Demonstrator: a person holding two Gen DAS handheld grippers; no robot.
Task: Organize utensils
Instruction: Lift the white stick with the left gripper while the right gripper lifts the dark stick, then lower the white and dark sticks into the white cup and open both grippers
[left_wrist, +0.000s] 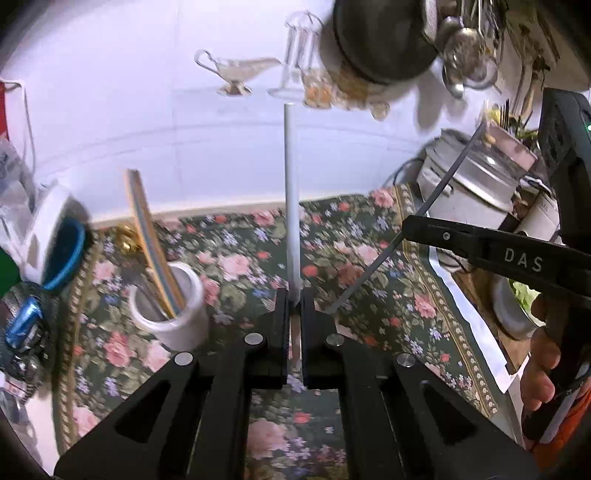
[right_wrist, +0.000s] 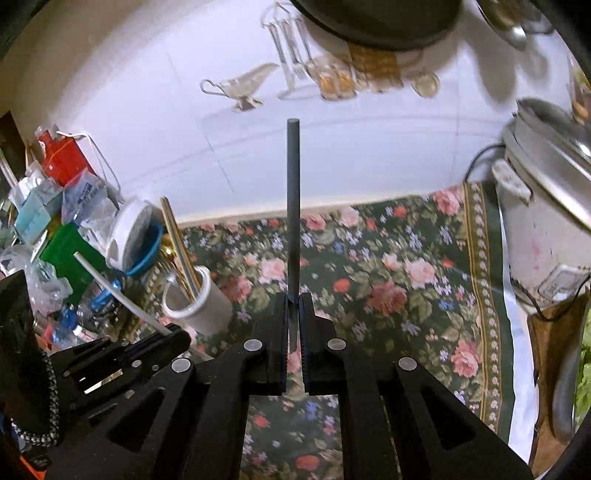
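My left gripper is shut on a white chopstick that points straight up above the floral cloth. My right gripper is shut on a dark grey chopstick, also upright. The right gripper with its grey chopstick shows at the right of the left wrist view. The left gripper with its white chopstick shows at the lower left of the right wrist view. A white cup holding a striped stick and metal utensils stands left of both grippers; it also shows in the right wrist view.
A floral tablecloth covers the table. A rice cooker stands at the right. A tipped white container with a blue rim and packaged clutter crowd the left. Glassware and hanging utensils are on the back wall.
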